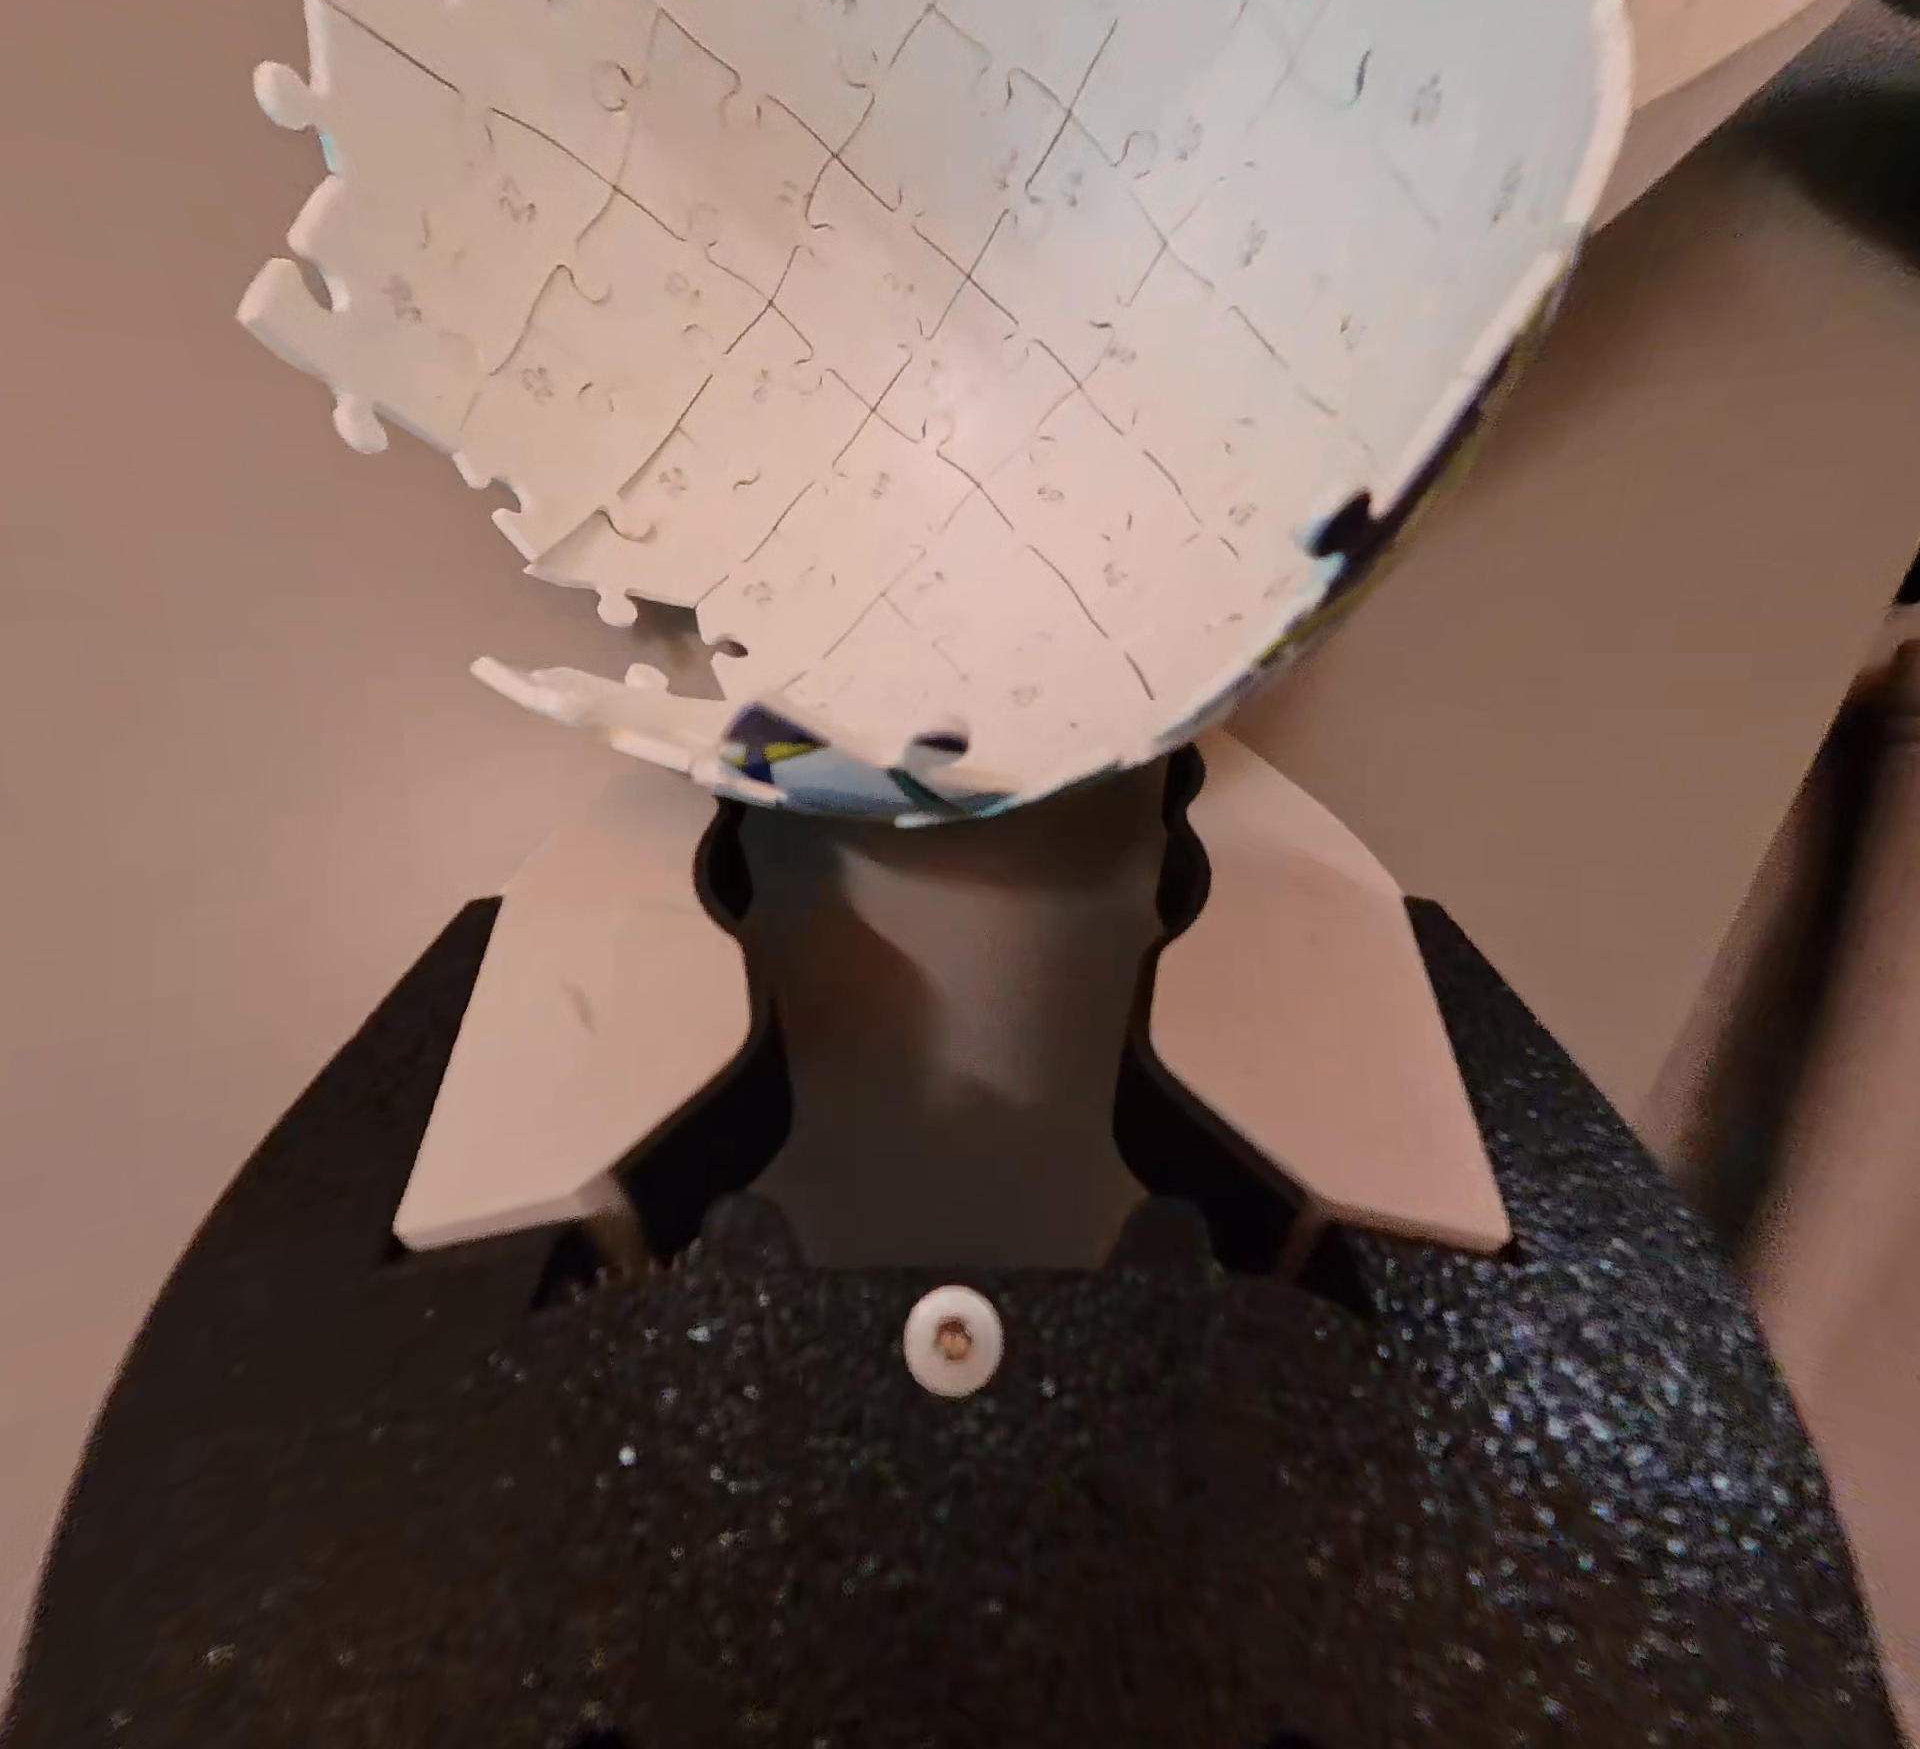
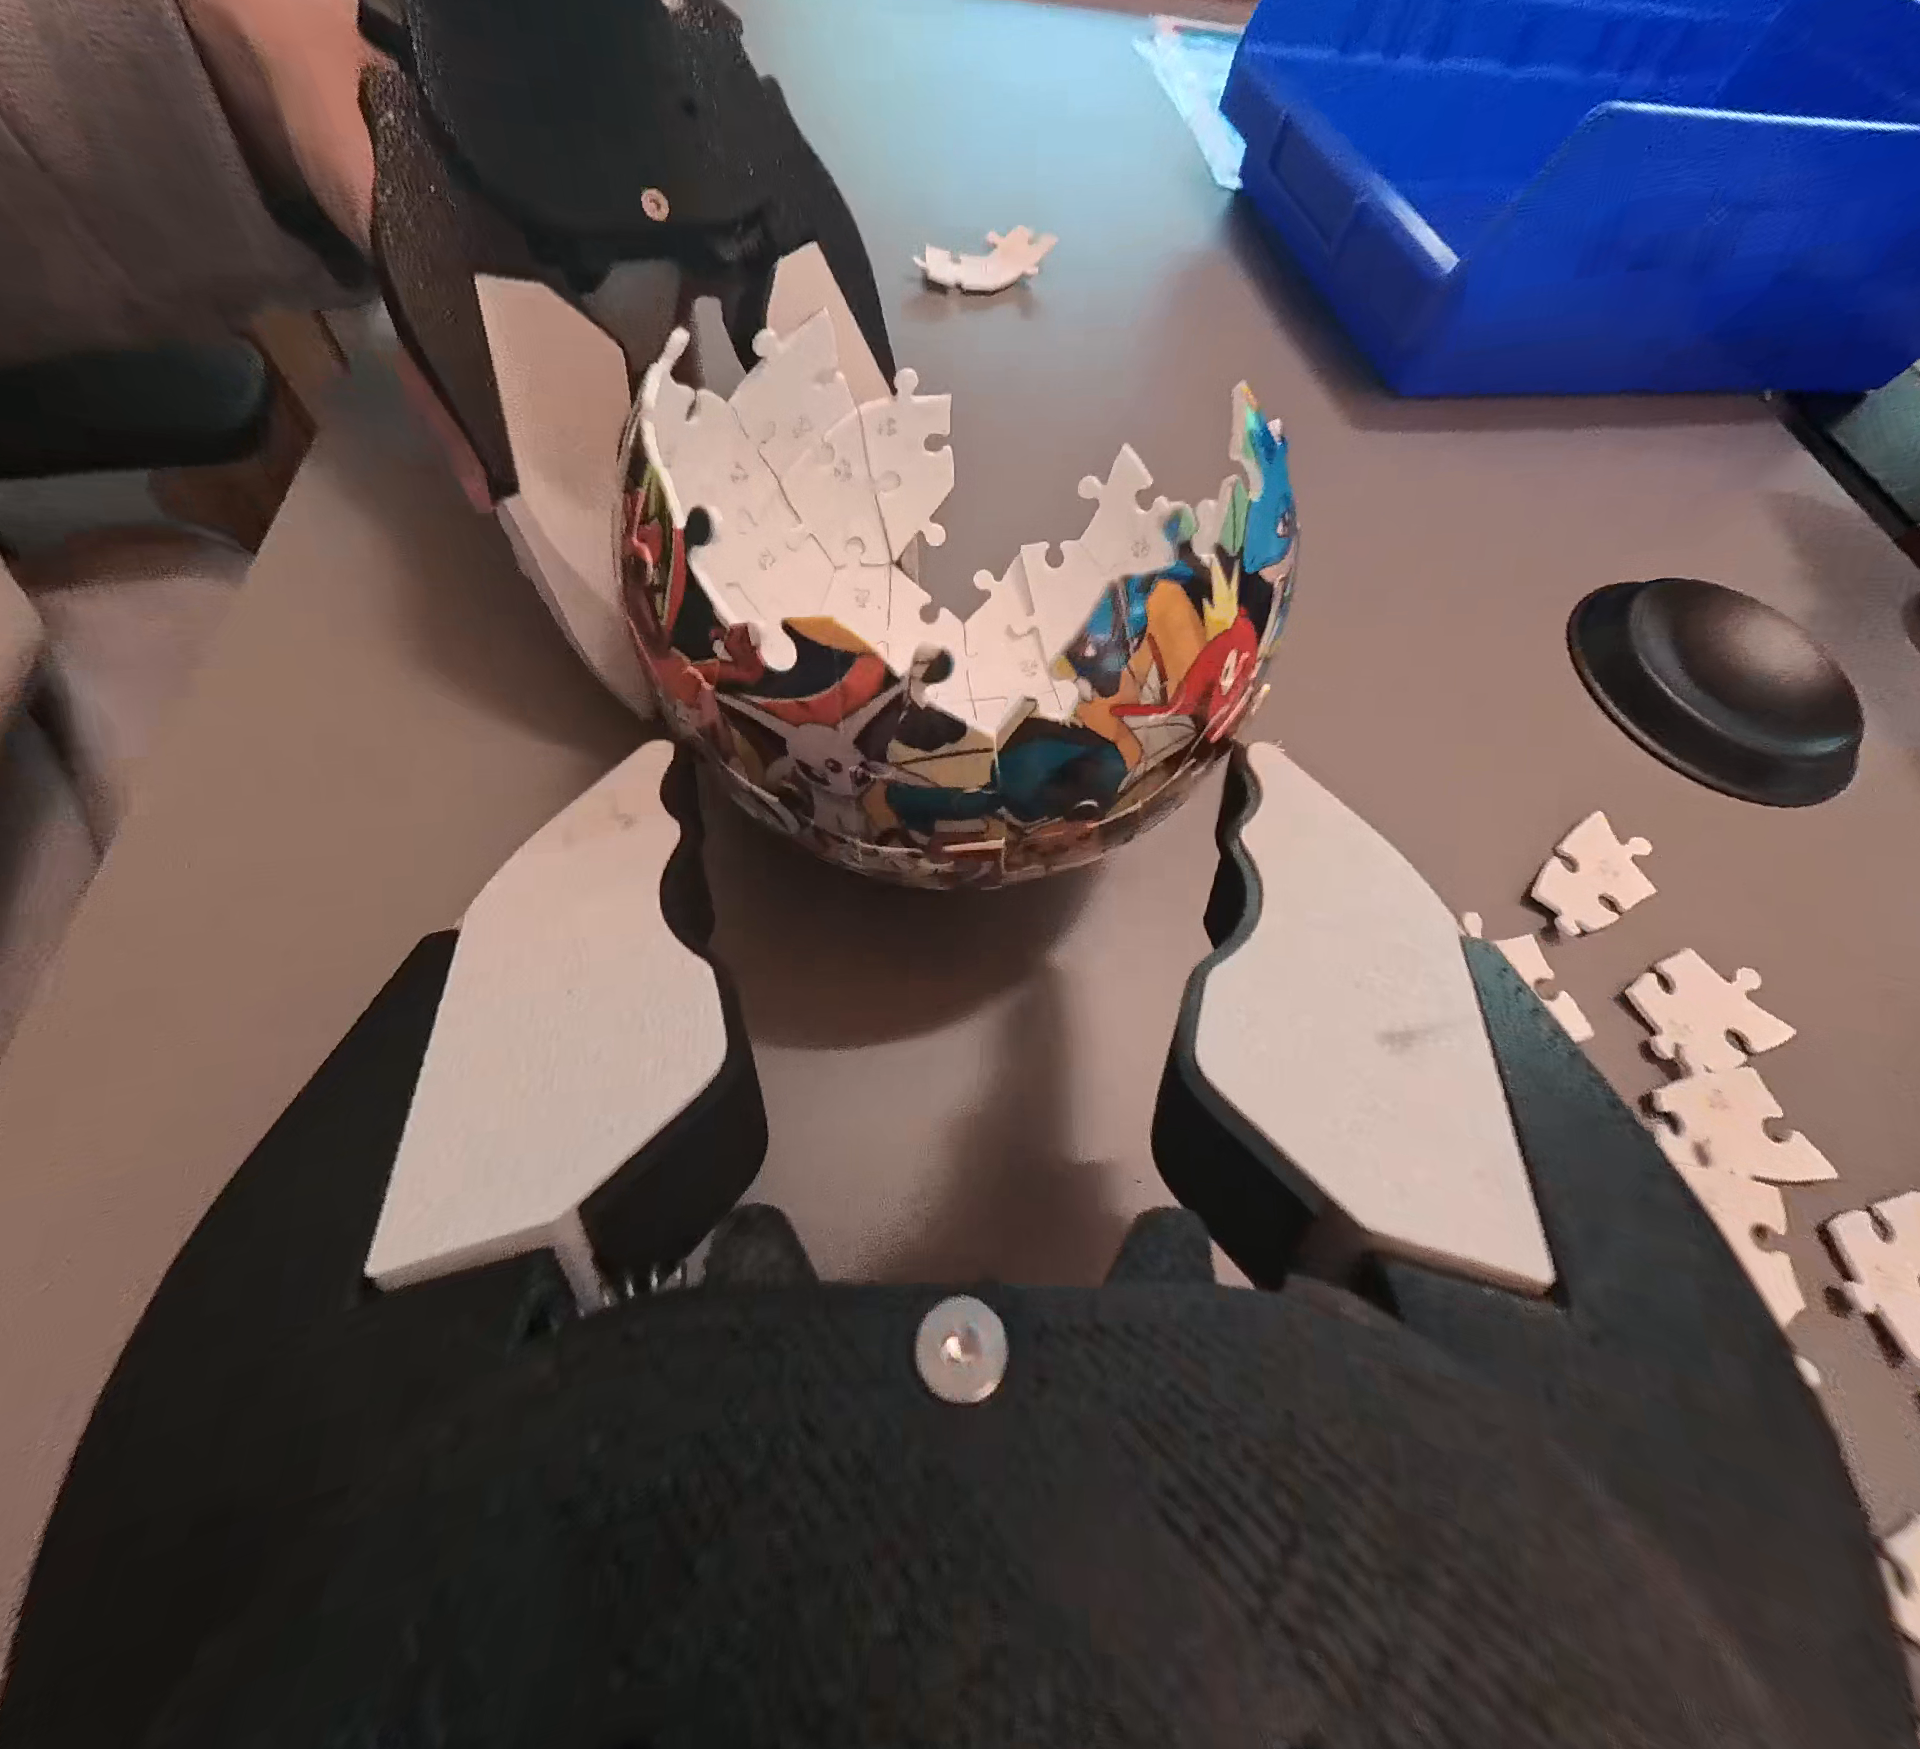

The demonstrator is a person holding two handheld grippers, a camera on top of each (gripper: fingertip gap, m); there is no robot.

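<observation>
Right wrist view: right hand-held gripper (image 2: 961, 764) spread wide, empty, its two fingertips just either side of the lower near face of a half-built puzzle ball (image 2: 956, 660) that sits on the brown desk (image 2: 1039, 141); whether they touch it I cannot tell. Ball lies straight ahead of this gripper, centred between its fingers, open jagged rim up, printed side out, white inside. Left hand-held gripper (image 2: 717, 411) comes down from the far left of the ball, held by a hand (image 2: 270, 68) in a grey sleeve; one finger lies along the outer wall of the ball, the other dips inside over the rim, so it looks to straddle the wall, but a firm pinch can't be confirmed. Left wrist view: left hand-held gripper (image 1: 956, 785) fingers partly apart, white inside of the puzzle ball (image 1: 935, 297) fills the space just ahead, fingertips hidden under its edge. Both grippers equally close to the ball. Loose puzzle pieces (image 2: 1714, 1055) lie right of the right gripper, a joined pair (image 2: 987, 257) beyond the ball, a black round stand (image 2: 1714, 702) ahead-right, a blue bin (image 2: 1558, 141) farther ahead-right.
</observation>
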